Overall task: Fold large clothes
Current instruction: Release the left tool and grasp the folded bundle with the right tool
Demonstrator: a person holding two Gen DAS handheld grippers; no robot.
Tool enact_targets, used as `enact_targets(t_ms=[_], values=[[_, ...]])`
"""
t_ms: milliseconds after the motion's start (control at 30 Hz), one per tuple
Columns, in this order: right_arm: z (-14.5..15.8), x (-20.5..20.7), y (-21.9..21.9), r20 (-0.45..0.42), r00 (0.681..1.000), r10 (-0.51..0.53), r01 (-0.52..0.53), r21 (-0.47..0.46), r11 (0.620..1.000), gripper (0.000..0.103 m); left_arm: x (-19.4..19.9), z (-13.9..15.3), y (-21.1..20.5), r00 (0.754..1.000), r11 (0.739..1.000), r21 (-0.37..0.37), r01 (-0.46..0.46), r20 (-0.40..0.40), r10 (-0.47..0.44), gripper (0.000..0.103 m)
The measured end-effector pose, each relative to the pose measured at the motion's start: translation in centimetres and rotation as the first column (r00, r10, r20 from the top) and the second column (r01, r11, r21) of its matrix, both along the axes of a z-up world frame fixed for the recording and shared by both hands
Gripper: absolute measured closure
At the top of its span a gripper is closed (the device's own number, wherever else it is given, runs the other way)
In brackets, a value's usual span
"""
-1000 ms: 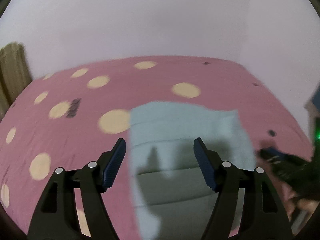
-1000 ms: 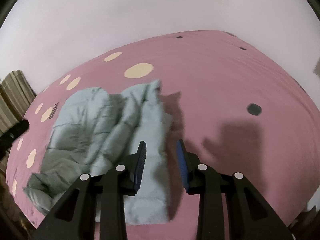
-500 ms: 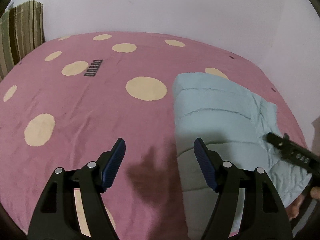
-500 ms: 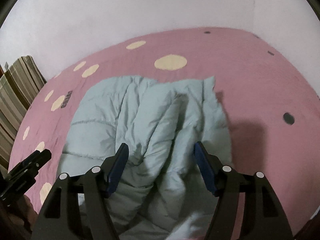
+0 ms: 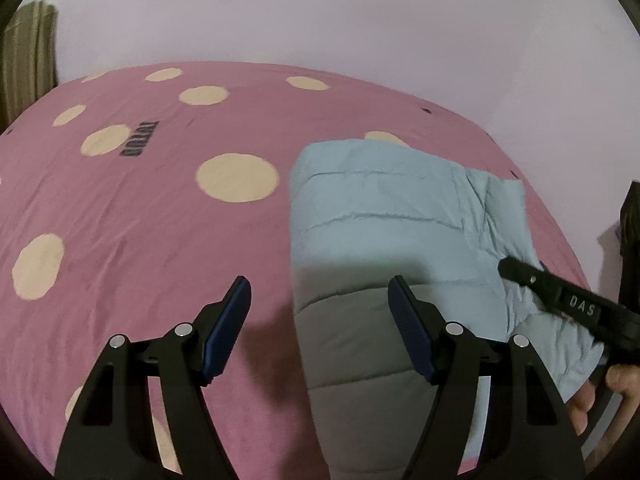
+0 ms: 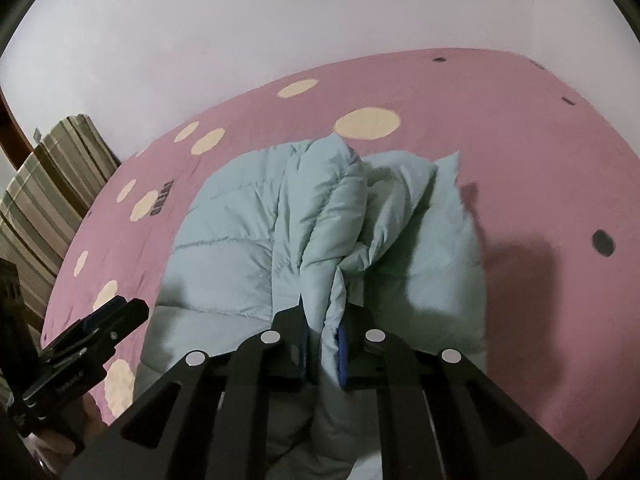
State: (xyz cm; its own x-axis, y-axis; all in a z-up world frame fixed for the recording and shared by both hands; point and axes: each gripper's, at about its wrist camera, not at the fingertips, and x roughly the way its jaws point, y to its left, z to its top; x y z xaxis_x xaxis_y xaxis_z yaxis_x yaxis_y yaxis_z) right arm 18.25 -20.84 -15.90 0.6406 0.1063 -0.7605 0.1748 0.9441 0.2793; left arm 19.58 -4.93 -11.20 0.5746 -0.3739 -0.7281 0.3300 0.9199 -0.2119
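Light blue puffer jacket [image 6: 256, 240] lies on the pink dotted bed [image 5: 140, 240], bunched, partly doubled over; in the left wrist view it sits at about 3 o'clock of frame centre, with its left edge looking fairly straight. The right side is still lumpy, with a raised ridge of padding running toward 12 o'clock in the right wrist view.

Right gripper [image 6: 322, 354]: fingers pressed nearly together, pinching a thin fold of the jacket's near edge, fabric visibly between the blue pads. Left gripper [image 5: 320, 332]: fingers spread wide, nothing between them, hovering over the bed with the jacket's left edge just inside the right finger [image 5: 408, 340]. In the left view the right gripper also shows at about 4 o'clock, on the jacket, with the person's hand [image 5: 600, 396] behind it.

Progress, judged: early to middle. Jacket seems roughly gathered into a long block, but no neat final fold shows. One corner is gripped; the left side has no hold yet. Likely left: left gripper takes the near left edge, both lift and fold over, then flatten the ridge. Sleeves and hood can't be told apart here.

Striped pillow [image 6: 48, 200] at 9 o'clock, well apart.
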Motion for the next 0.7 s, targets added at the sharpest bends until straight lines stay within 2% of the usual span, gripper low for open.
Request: enact_targets(t_ms=[67,200,333,533,700], values=[[-0.1,-0.3,-1.1,0.000,1.000,-0.019,0.019,-0.024,1.000,0.093,0.0,-0.4,-1.2,1.000,1.000,0.014,0.024,-0.004,-0.023,0.032],[-1.6,-0.3,-3.0,-0.033,0.999,-0.038,0.039,0.007,0.999,0.093,0.2,-1.7,-3.8,0.999,0.996,0.070,0.049,-0.017,-0.048,0.032],[-3.8,-0.2,-3.9,-0.071,0.996,-0.052,0.052,-0.006,0.999,0.092,0.5,-3.5,-5.7,0.997,0.991,0.117,0.067,-0.055,-0.060,0.031],[-6.9,0.1,-5.4,-0.106,0.992,-0.069,0.072,0.031,0.997,0.092,1.1,-5.8,-7.0,0.994,0.986,0.145,0.082,-0.089,-0.069,0.030],[-7.4,0.2,-5.5,-0.111,0.991,-0.075,0.081,0.045,0.996,0.091,1.2,-6.4,-6.9,0.993,0.986,0.143,0.080,-0.092,-0.067,0.030]])
